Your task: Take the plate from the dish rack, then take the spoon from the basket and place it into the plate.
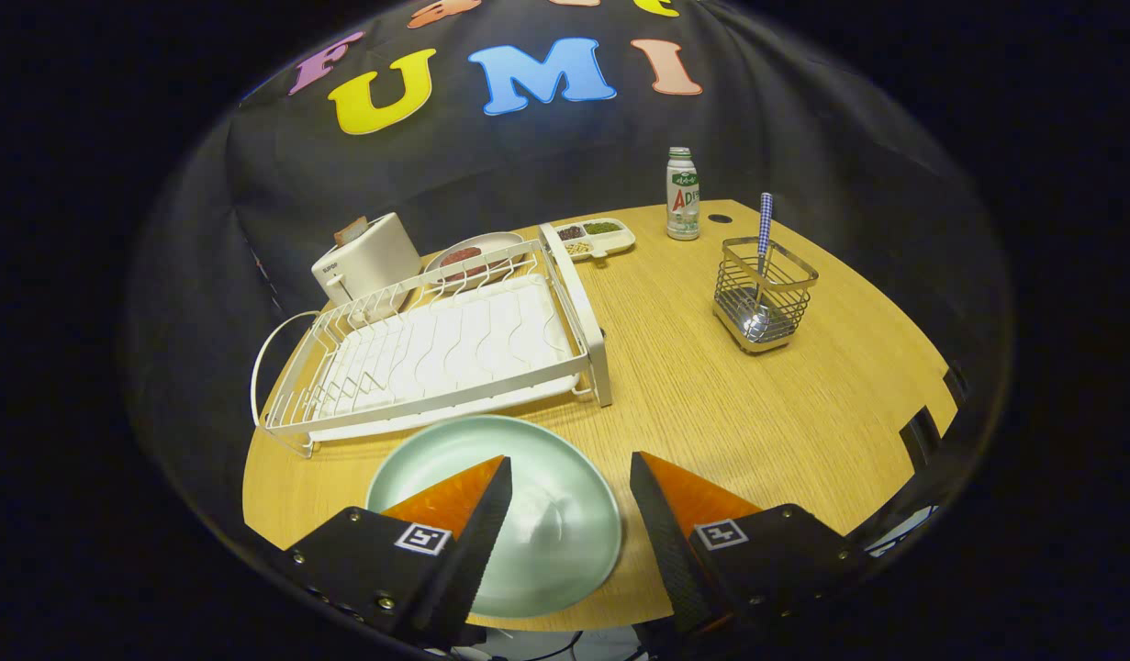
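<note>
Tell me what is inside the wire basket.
A spoon stands inside the wire basket, bowl down at the bottom, its checked handle rising above the rim. Nothing else shows through the wires. The open tongs hover over the plate.

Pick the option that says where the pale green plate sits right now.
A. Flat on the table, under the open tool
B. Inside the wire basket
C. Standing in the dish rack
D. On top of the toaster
A: the plate lies flat on the wooden table, in front of the dish rack, with the tool open above it.
</note>
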Tool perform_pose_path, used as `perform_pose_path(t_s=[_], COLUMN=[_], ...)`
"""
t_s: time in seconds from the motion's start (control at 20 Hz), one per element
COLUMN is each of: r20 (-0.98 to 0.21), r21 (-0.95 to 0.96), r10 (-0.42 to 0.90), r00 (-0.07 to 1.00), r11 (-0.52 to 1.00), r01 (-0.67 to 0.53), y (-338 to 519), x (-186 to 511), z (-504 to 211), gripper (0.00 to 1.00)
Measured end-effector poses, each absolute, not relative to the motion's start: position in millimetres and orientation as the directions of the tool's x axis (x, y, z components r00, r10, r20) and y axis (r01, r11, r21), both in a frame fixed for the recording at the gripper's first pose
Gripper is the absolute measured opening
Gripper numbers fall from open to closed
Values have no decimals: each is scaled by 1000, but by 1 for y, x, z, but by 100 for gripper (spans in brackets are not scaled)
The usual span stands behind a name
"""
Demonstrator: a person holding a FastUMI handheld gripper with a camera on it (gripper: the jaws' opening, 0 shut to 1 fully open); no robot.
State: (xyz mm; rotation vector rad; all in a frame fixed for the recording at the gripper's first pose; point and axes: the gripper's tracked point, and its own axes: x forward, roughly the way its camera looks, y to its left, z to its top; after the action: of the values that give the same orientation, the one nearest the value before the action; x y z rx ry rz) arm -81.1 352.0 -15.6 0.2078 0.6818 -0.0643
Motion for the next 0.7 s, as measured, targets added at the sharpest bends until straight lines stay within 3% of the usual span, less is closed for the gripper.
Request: perform_pose_path(t_s=[0.7], r20=[-606], r21=[172], r10=[-9], r00=[796], r11=[975], r01=[141], y=[347], x=[-69], z=[-3], gripper=[81])
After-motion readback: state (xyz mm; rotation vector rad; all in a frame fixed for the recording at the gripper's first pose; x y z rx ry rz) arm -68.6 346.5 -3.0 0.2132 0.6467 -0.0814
